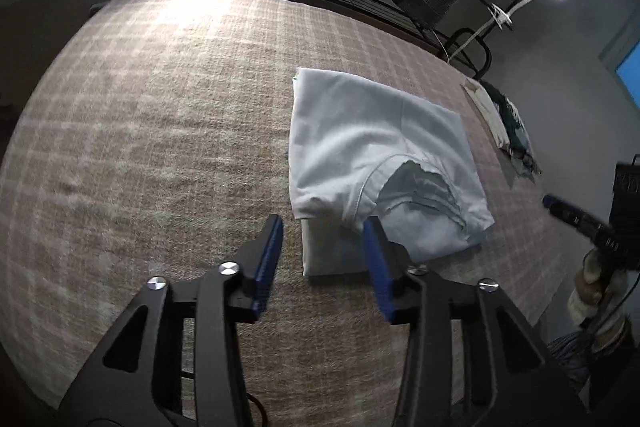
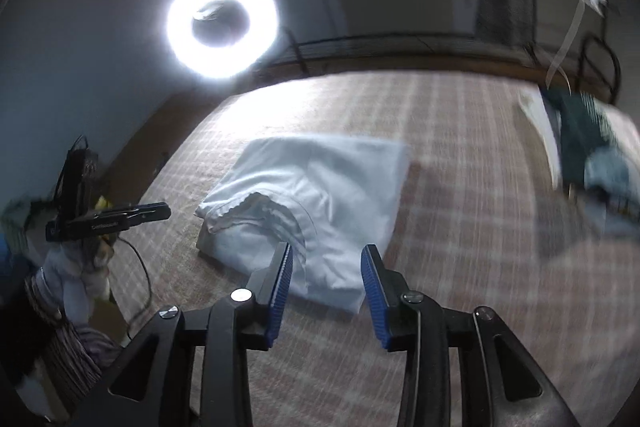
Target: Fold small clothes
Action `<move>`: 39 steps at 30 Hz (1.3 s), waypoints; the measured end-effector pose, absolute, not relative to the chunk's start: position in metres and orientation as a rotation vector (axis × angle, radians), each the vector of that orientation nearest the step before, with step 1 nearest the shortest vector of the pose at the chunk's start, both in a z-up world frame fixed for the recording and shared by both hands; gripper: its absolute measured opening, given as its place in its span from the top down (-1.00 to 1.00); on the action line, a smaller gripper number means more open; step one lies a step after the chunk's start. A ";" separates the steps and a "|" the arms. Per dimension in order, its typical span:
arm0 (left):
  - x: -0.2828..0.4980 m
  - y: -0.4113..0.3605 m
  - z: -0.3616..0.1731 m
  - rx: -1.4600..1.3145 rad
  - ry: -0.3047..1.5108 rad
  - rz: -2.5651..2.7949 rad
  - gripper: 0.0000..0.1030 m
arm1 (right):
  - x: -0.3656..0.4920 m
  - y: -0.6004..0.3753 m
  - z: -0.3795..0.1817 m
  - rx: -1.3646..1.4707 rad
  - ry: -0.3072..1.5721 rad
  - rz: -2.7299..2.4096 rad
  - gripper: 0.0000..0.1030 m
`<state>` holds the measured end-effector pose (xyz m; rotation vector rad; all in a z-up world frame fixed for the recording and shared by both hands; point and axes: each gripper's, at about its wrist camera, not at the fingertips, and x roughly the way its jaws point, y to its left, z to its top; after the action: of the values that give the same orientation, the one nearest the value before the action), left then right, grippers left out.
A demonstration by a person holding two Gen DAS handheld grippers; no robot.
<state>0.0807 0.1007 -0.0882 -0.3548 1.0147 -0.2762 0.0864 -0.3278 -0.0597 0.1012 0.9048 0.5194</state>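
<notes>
The left gripper (image 1: 322, 241) hovers with jaws spread and empty over the checked blanket (image 1: 160, 147); the folded white shirt (image 1: 376, 151) lies just ahead, between both tongs. The right gripper (image 2: 326, 267) hangs released above the shirt's near edge. I'd judge squaring its loose collar layers matters now, both hands held low, angled forward
</notes>
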 end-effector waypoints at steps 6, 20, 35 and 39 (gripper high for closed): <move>0.098 0.119 -0.116 -0.616 1.082 -0.254 0.06 | 0.110 -0.350 -0.107 0.367 1.054 0.463 0.11; 0.120 0.116 -0.132 -0.715 1.099 -0.262 0.83 | 0.133 -0.332 -0.155 0.488 1.142 0.468 0.70; 0.120 0.099 -0.129 -0.650 1.096 -0.259 0.90 | 0.135 -0.333 -0.141 0.466 1.114 0.493 0.66; 0.119 0.098 -0.122 -0.663 1.068 -0.268 0.95 | 0.134 -0.337 -0.136 0.486 1.099 0.510 0.91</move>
<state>0.1191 0.0982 -0.1216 -0.6634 1.0684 -0.2681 0.1340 -0.3373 -0.1356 0.4858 1.0989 0.5095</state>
